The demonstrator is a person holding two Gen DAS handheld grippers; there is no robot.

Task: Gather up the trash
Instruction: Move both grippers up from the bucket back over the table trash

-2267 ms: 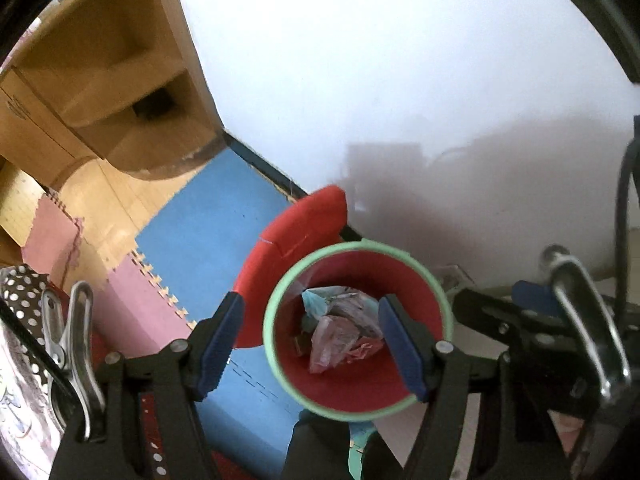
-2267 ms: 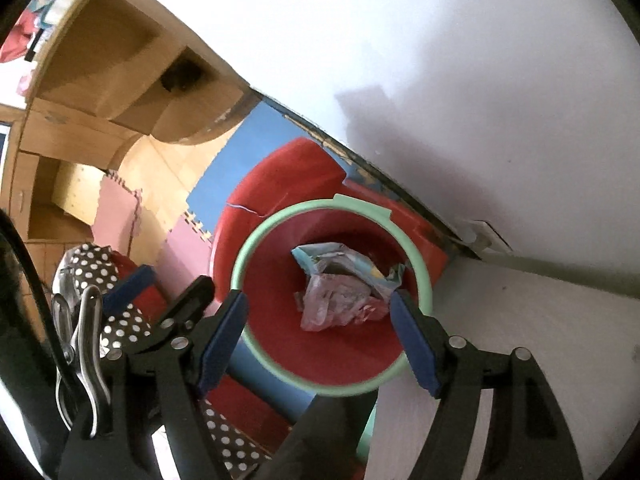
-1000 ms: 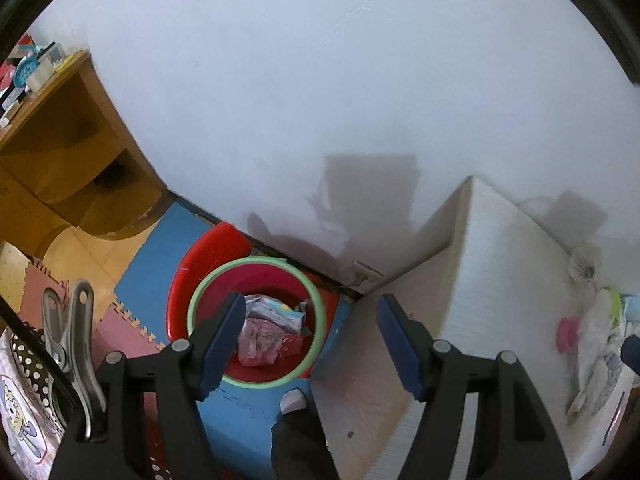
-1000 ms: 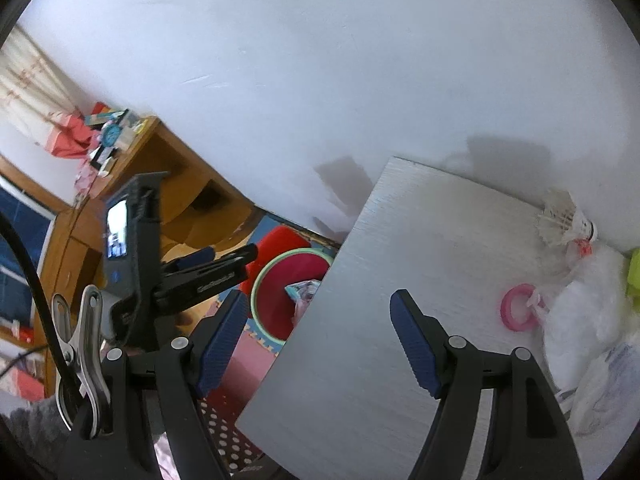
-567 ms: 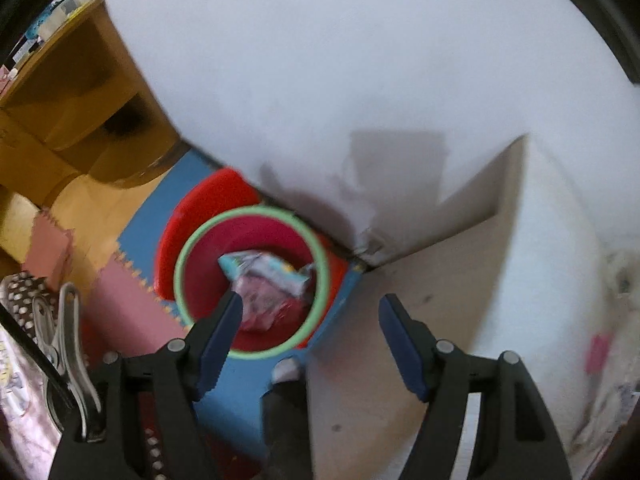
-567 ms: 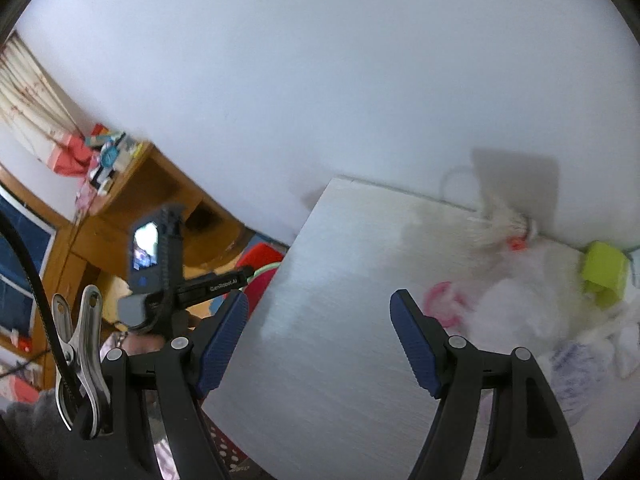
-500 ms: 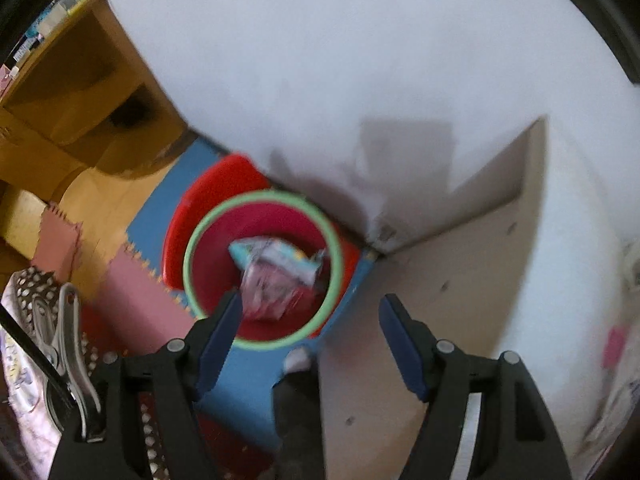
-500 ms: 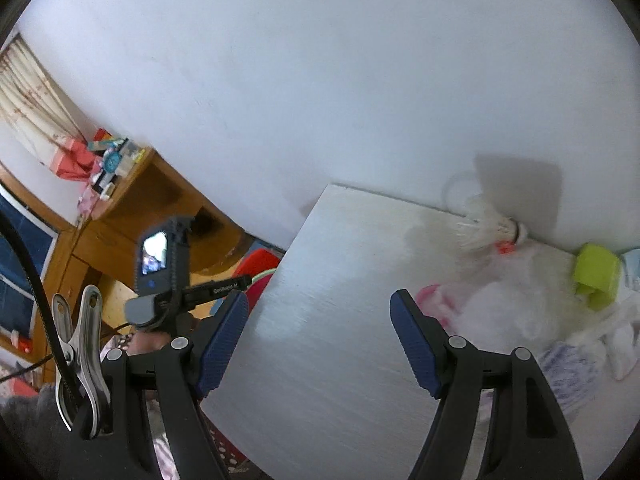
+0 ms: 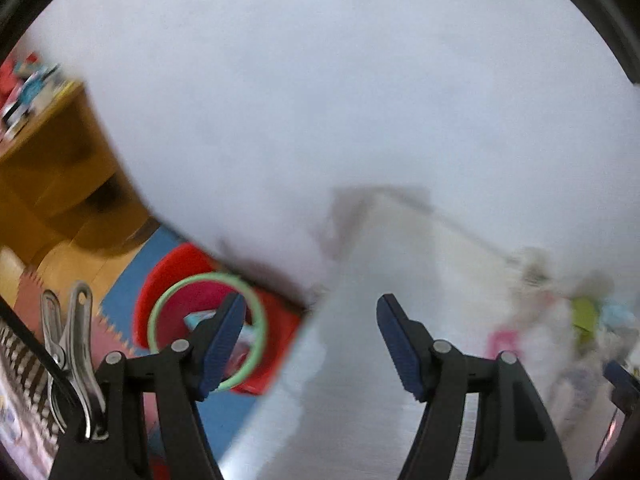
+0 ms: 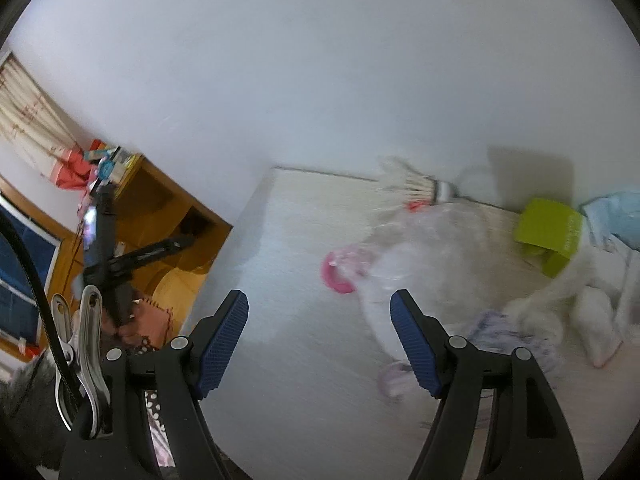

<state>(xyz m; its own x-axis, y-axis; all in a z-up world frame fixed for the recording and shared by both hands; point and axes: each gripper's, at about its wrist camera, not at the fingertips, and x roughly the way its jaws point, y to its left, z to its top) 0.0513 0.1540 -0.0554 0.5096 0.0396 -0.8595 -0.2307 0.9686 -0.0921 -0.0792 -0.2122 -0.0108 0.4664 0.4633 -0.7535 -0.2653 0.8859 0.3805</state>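
A: Fingers?

B: My left gripper [image 9: 310, 338] stands wide, nothing between the pads. My right gripper [image 10: 320, 338] is wide too, and empty.

A: Landmark?

B: The white table [image 10: 304, 280]. My right gripper hangs above its bare near part. My left gripper hangs over its left edge; that view is blurred.

A: Trash?

B: Heaped on the table's right side: a white plastic bag [image 10: 404, 272], crumpled tissue [image 10: 592, 312], a lime-green box [image 10: 548, 232] near the back edge, printed scraps [image 10: 508, 332] in front. A pink ring [image 10: 340, 274] lies just left of the bag. A shuttlecock [image 10: 416, 186] lies at the back edge by the wall.

A: Bin?

B: The red bin [image 9: 188, 308], green-rimmed, stands on the floor left of the table, below its edge. Wrappers [image 9: 200, 318] lie inside it.
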